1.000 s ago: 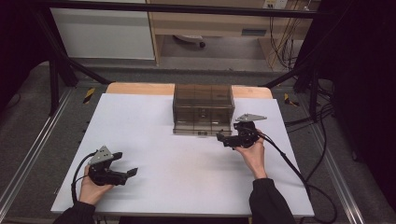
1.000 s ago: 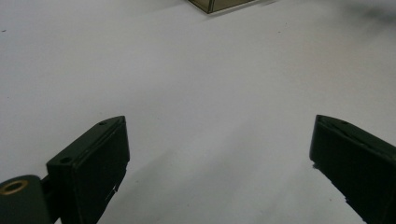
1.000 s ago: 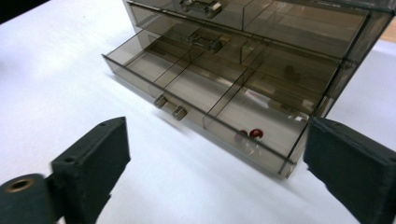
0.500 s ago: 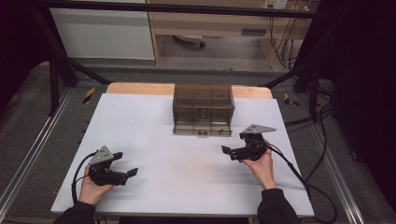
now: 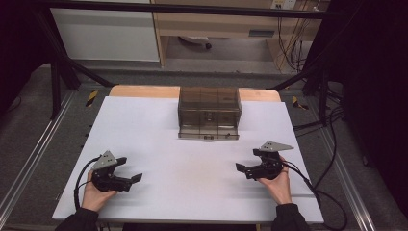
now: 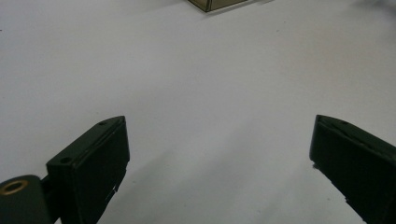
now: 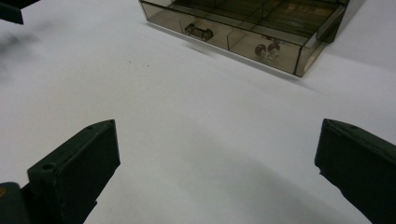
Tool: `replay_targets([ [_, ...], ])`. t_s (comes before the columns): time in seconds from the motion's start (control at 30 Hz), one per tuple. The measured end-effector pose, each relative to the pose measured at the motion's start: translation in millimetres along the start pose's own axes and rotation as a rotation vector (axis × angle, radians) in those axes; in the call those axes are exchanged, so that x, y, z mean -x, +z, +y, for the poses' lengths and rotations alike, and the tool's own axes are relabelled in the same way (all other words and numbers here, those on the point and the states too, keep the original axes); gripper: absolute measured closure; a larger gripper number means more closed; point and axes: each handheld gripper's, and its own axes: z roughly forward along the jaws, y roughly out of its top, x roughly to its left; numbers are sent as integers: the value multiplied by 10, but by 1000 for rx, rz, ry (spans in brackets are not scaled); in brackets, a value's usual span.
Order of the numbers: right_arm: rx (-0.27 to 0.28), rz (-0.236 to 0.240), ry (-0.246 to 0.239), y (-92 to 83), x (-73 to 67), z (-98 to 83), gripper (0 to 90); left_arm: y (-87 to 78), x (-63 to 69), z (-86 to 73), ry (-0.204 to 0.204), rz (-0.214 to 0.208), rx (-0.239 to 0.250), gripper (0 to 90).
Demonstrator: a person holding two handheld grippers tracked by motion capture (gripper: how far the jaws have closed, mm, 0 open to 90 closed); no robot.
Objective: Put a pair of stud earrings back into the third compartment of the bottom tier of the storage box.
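Observation:
A smoky transparent drawer box (image 5: 209, 103) stands at the back middle of the white table (image 5: 192, 192). Its low drawer (image 7: 243, 35) is pulled out, with a small handle (image 7: 198, 31) on the front. A few small round parts (image 7: 267, 49) lie in one compartment. My right gripper (image 5: 246, 161) rests near the front right, open and empty, its jaws pointing left. In its own view my right gripper (image 7: 217, 126) has bare table between wide jaws. My left gripper (image 5: 131, 169) sits at the front left, open and empty. In its own view my left gripper (image 6: 219, 126) faces a corner of the box (image 6: 215, 3).
A wooden strip (image 5: 139, 91) runs along the table's far edge behind the box. Black frame bars and cables (image 5: 317, 120) stand off the right side. A cable (image 5: 320, 195) trails from my right gripper across the front right corner.
My right gripper has drawn back from the front of the drawer toward the person, ending lower and farther right on the table. The left gripper has stayed put.

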Motion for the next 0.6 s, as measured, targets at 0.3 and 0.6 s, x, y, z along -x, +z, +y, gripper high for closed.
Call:
replay_targets([
  [0.3,16,8,30,-166,126,-222,7,2,6,-1,1,-2,-2,45],
  [0.6,13,12,50,-306,227,-379,7,-4,16,1,4,-4,-2,45],
])
